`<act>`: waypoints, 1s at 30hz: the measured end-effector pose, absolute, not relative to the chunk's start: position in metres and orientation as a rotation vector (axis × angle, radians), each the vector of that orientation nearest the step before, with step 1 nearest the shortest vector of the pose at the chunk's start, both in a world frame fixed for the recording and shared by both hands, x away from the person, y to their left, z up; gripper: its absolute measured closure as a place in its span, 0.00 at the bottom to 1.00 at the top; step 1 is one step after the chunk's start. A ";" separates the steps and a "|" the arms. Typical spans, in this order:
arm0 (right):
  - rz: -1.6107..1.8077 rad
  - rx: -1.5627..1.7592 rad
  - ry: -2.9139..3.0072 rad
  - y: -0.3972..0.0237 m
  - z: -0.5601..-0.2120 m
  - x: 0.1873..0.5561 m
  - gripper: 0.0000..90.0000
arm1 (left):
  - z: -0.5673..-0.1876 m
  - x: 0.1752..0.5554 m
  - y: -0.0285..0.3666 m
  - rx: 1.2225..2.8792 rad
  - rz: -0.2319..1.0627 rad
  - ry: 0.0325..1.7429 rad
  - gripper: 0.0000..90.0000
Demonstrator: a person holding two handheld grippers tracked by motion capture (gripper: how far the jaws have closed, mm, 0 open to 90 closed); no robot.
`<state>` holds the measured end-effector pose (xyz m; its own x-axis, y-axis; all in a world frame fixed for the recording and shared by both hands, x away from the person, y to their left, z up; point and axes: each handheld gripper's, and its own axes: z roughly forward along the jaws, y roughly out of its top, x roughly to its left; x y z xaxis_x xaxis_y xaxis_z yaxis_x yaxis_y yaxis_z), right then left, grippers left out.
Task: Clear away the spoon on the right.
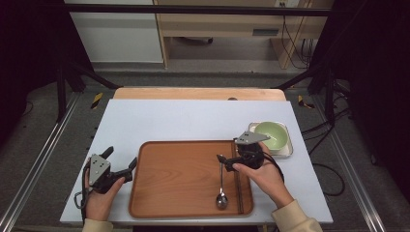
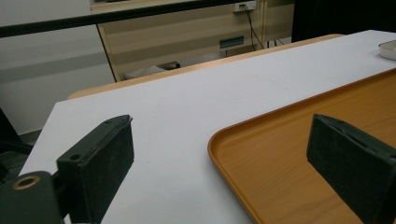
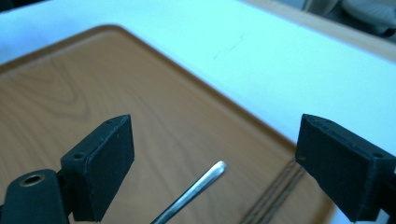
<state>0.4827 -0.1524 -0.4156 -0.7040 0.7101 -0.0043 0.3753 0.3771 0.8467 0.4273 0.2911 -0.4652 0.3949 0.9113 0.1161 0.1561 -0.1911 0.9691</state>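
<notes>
Right gripper (image 1: 226,162) released, jaws spread wide, nothing between the pads; poised just above the handle end of the spoon (image 1: 221,183), not touching it. In the right gripper view, spoon handle tip (image 3: 205,179) seen between and below the two jaws, clear of both. Held in the right hand (image 1: 263,176) over the right part of the tray (image 1: 179,179).

Left gripper (image 1: 121,166) released as well, jaws apart and empty; held in the left hand (image 1: 99,198) near the front left corner of the bench (image 1: 193,116), just beside the left rim of the tray. In the left gripper view, one jaw over the white bench surface (image 2: 187,116), the other over the tray corner (image 2: 261,158).

Spoon lying flat on the tray, near its right edge, bowl toward the front edge of the bench, handle pointing toward the far edge. Chopsticks (image 1: 239,191) lying alongside, just right of the spoon, parallel to the right rim of the tray.

Green bowl (image 1: 271,134) standing on a small white dish (image 1: 289,150) at the right edge of the bench, just beyond the far right corner of the tray.
</notes>
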 end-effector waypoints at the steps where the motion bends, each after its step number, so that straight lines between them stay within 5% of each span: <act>1: 1.252 0.943 2.248 -0.156 -0.412 0.483 0.13 | -0.465 0.427 0.291 1.627 0.923 0.960 0.07; 30: 1.011 1.154 2.028 -0.257 -0.368 0.500 0.21 | -0.465 0.423 0.289 1.616 0.939 0.945 0.05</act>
